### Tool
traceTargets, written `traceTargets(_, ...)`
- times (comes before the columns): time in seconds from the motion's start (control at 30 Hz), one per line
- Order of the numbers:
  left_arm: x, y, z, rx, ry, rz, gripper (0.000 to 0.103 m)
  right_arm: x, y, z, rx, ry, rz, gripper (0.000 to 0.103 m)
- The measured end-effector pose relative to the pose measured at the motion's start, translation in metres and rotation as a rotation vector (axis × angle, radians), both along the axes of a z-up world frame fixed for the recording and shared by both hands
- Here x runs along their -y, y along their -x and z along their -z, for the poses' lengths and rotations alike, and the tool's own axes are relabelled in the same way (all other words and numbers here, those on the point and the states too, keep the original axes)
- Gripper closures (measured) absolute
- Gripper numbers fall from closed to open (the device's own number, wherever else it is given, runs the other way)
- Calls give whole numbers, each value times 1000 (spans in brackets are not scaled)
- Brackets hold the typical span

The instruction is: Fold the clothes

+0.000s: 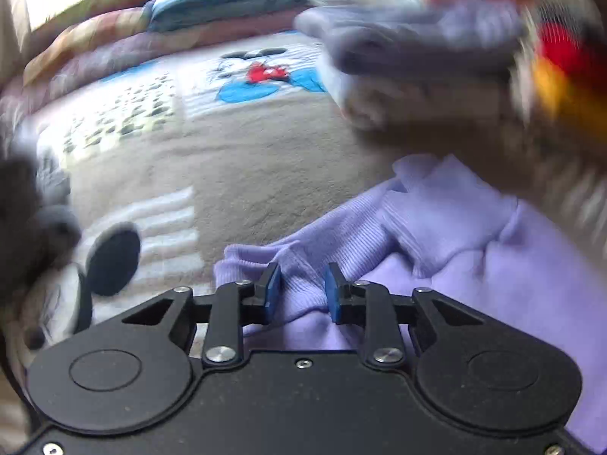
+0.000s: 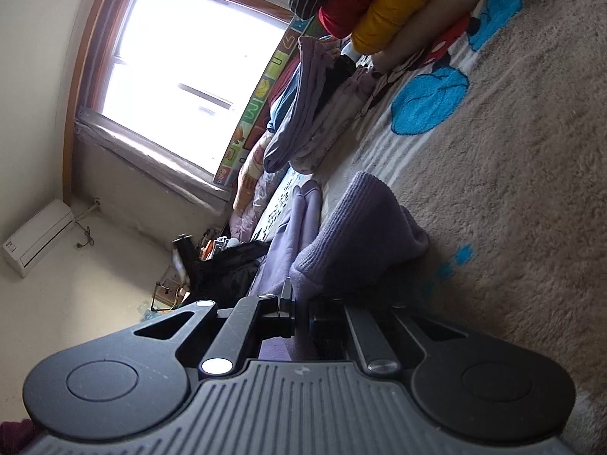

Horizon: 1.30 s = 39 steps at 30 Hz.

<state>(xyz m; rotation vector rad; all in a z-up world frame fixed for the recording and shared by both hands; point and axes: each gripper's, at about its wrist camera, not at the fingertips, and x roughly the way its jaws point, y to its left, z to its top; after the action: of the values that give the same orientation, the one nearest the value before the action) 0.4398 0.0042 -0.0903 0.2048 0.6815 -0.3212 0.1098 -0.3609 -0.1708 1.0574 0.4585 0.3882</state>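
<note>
Lavender knit, a sweatshirt [image 1: 474, 250], lies on the beige fleece blanket [image 1: 235, 174], and everything here is placed from it. In the left wrist view, left of the sweatshirt, a black mouse-ear print [image 1: 112, 258] marks the blanket. The left gripper [image 1: 302, 292] has its blue pads [image 1: 273, 292] on either side of the ribbed hem, with fabric bunched between them; the jaws stand a little apart, so a firm grip cannot be confirmed. Beyond the sweatshirt to the right sits a blurred stack of folded clothes [image 1: 417, 45].

In the right wrist view, rolled sideways, a window [image 2: 189, 68] shows far left of the sweatshirt [image 2: 360, 235]. The right gripper [image 2: 301, 316] is clenched on its ribbed edge.
</note>
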Motion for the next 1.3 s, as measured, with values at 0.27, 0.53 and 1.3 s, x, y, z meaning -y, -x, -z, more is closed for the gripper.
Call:
traceTargets(0.27, -37, 106, -38, 108, 55, 25, 72, 3, -2, -2, 20, 26, 14, 94)
traceTargets(0.53, -65, 289, -46, 205, 172, 91, 43, -1, 1, -13, 83, 59, 26, 94)
traceTargets(1.3, -29, 372, 8, 222, 75, 390, 39, -26, -38, -99, 28, 191, 74, 94)
